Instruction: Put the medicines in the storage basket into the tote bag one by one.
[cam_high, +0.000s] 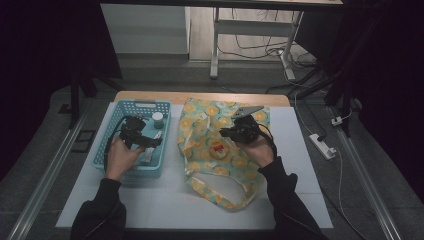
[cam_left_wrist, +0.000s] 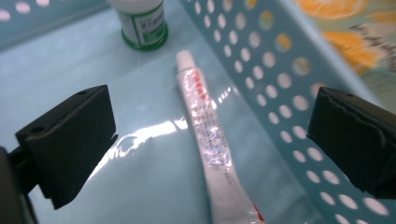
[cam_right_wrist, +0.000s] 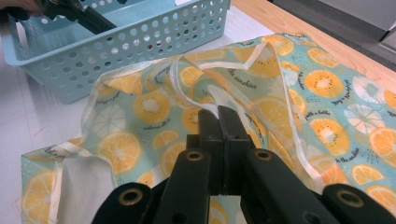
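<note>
Left gripper (cam_left_wrist: 210, 140) hovered wide open over the tube (cam_left_wrist: 210, 140); crowding the basket (cam_left_wrist: 261, 70) wall, 1 jaw might snag.

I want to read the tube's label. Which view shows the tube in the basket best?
The left gripper view: the tube lies close between the open jaws. In the high view it is small, beside the left gripper.

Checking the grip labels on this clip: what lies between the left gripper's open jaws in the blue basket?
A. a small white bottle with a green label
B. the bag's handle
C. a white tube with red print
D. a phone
C: in the left gripper view the white tube lies on the basket floor between the open jaws of the left gripper, untouched; the bottle stands farther off.
</note>
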